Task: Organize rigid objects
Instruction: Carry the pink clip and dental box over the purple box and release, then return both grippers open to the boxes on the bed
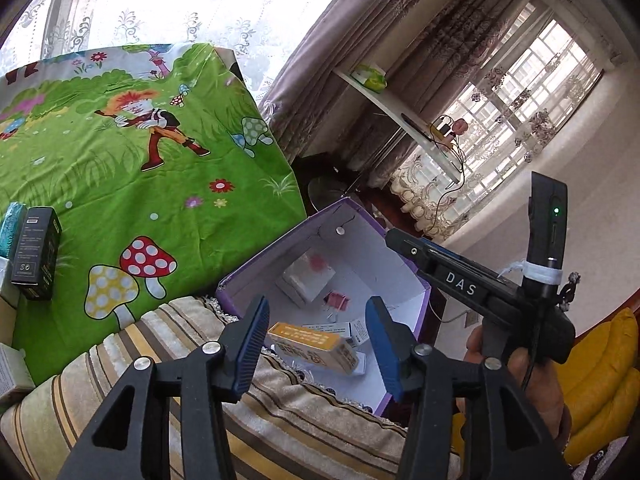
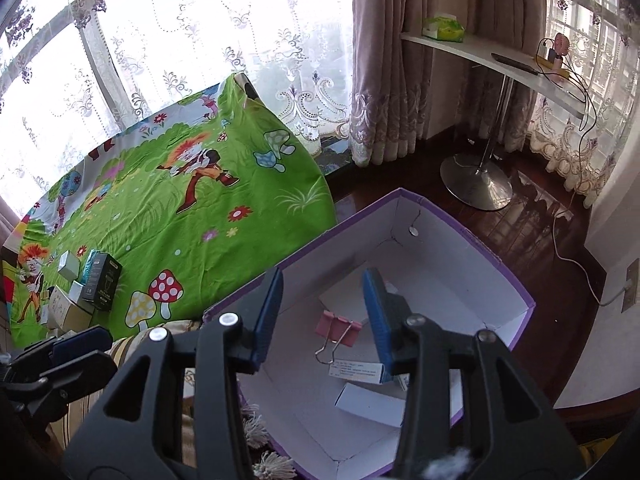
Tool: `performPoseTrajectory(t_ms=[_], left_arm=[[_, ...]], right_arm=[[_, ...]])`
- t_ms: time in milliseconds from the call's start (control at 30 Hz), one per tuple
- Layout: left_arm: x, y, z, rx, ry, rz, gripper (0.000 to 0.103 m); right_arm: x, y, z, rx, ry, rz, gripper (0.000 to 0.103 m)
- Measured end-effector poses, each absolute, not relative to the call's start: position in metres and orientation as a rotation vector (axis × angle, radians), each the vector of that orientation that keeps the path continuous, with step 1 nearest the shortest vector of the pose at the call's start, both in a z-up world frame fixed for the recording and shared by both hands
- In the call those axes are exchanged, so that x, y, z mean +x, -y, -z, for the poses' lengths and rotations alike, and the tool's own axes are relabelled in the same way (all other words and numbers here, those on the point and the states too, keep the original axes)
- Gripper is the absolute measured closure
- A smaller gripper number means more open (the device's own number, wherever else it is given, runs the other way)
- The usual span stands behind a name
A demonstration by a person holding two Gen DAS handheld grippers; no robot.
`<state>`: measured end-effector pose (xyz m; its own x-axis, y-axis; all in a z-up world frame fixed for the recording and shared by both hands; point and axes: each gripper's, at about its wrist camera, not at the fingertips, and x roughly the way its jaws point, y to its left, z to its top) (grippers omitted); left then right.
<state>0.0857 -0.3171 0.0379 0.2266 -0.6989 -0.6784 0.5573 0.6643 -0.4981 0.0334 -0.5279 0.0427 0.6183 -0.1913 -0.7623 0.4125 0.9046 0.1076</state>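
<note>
A purple cardboard box (image 1: 280, 240) with a white inside stands open beside the bed. My left gripper (image 1: 318, 312) hangs open over its near end. An orange-and-white carton (image 1: 312, 346) lies tilted between the fingers, clear of the right pad. In the right wrist view my right gripper (image 2: 323, 292) is open above the same box (image 2: 460, 236). A pink binder clip (image 2: 336, 330) lies on the box floor between its fingers, untouched. Small white cartons (image 2: 372, 400) lie nearby. A black carton (image 1: 36, 252) and other small boxes (image 2: 68, 308) sit on the green cartoon sheet (image 1: 160, 184).
A striped cushion (image 1: 160, 340) with a fringed edge lies under the box's near side. A hand (image 1: 540, 380) holds the right gripper's body (image 1: 460, 280) beside a yellow cushion (image 1: 600, 360). A table's metal foot (image 2: 476, 184) stands on the dark wood floor, where a cable (image 2: 576, 264) trails.
</note>
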Motion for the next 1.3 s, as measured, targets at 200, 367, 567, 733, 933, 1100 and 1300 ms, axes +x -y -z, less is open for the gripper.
performPoseTrajectory(t_ms=[200,367,567,733,933,1100,1300], left_arm=[[0.085,0.311,-0.042,-0.162,-1.002,0.858,0.052],[0.081,0.305,-0.047,-0.151,-0.976,0.862,0.052],[0.075,0.294,-0.062,-0.121,-0.912,0.85,0.052],[0.078,0.272,-0.072,-0.124,-0.87,0.82,0.052],[0.089,0.231,-0.081,-0.148,-0.83,0.752,0.052],[0.102,0.189,-0.079,-0.168,-0.825,0.65,0.052],[0.117,0.124,-0.073,-0.215,-0.816,0.504,0.052]], right_arm=[[0.033,0.525,-0.046,0.281,-0.822,0.338,0.043],[0.034,0.514,-0.053,0.279,-0.805,0.291,0.036],[0.04,0.495,-0.062,0.247,-0.806,0.259,0.035],[0.044,0.481,-0.07,0.227,-0.803,0.237,0.032],[0.055,0.457,-0.076,0.204,-0.816,0.196,0.028],[0.064,0.429,-0.081,0.166,-0.812,0.149,0.027],[0.078,0.381,-0.081,0.125,-0.838,0.028,0.022]])
